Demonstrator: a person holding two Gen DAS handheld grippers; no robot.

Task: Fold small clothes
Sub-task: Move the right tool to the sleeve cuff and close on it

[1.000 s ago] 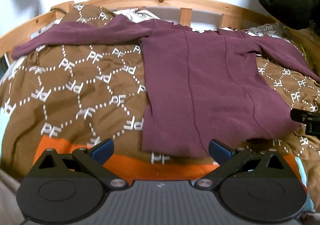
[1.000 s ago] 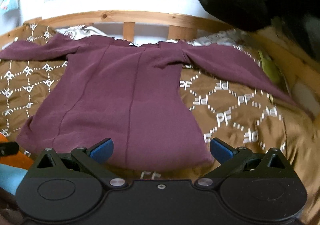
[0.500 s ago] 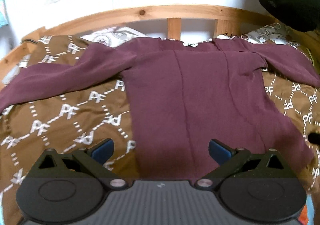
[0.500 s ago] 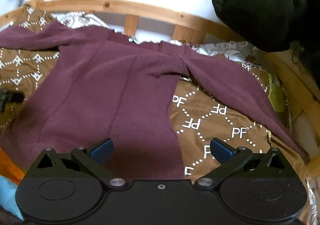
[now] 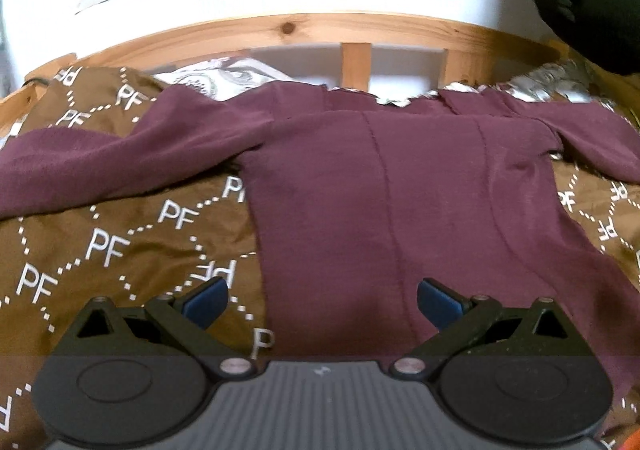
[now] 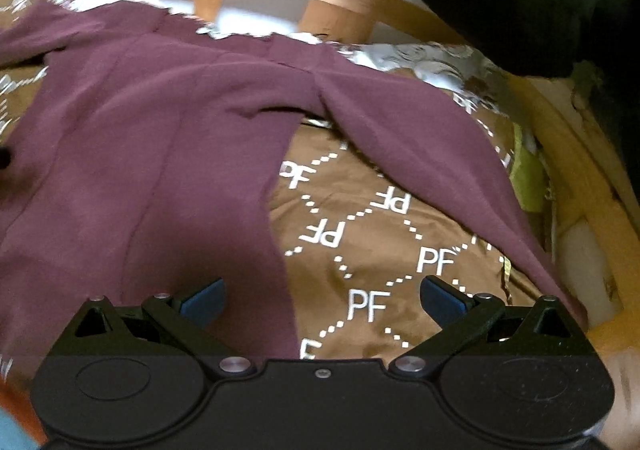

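While spread flat, maroon top (image 5: 400,210), both tongs agape.

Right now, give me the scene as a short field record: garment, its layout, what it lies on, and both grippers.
garment: maroon long-sleeved top
layout: spread flat, unfolded, neckline toward the wooden bed rail
left sleeve: stretched outward
right sleeve: angled out and down
surface: brown PF-patterned cover
left gripper: open, empty, over the top's left side edge
right gripper: open, empty, over the top's right side edge
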